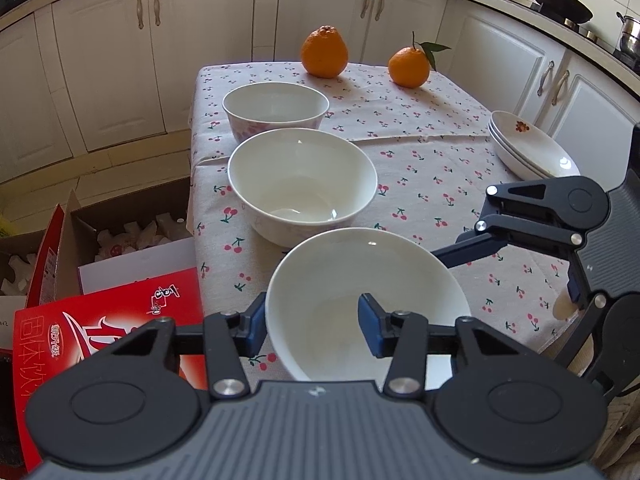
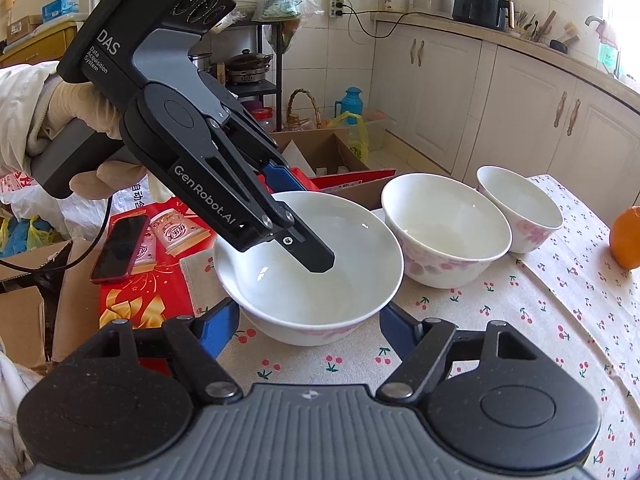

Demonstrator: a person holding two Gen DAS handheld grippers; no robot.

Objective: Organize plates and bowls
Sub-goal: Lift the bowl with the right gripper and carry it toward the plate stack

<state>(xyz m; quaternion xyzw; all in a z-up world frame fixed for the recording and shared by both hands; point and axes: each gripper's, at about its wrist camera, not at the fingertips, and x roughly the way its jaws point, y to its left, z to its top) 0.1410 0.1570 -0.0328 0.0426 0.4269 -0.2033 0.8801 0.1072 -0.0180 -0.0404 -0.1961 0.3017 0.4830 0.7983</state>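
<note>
Left wrist view: left gripper (image 1: 312, 326) clamps the glossy white nearest bowl's (image 1: 340, 280) rim.

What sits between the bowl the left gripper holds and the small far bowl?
One more bowl, the middle bowl, stands between the near bowl and the far bowl; both wrist views show the row.

Daylight fills both views, seemingly from a window at the upper right of the right wrist frame, where the picture washes out to white. In the left wrist view the two oranges (image 1: 324, 52) throw soft shadows toward the lower right across the tablecloth (image 1: 420, 152). Small glints sit on the nearest bowl (image 2: 308, 268) and on the stacked plates (image 1: 532, 148). Fisheye distortion bends the cabinets (image 1: 120, 60) into arcs, and the corners darken. Focus is sharp mid-frame; the extreme lower edges soften.
</note>
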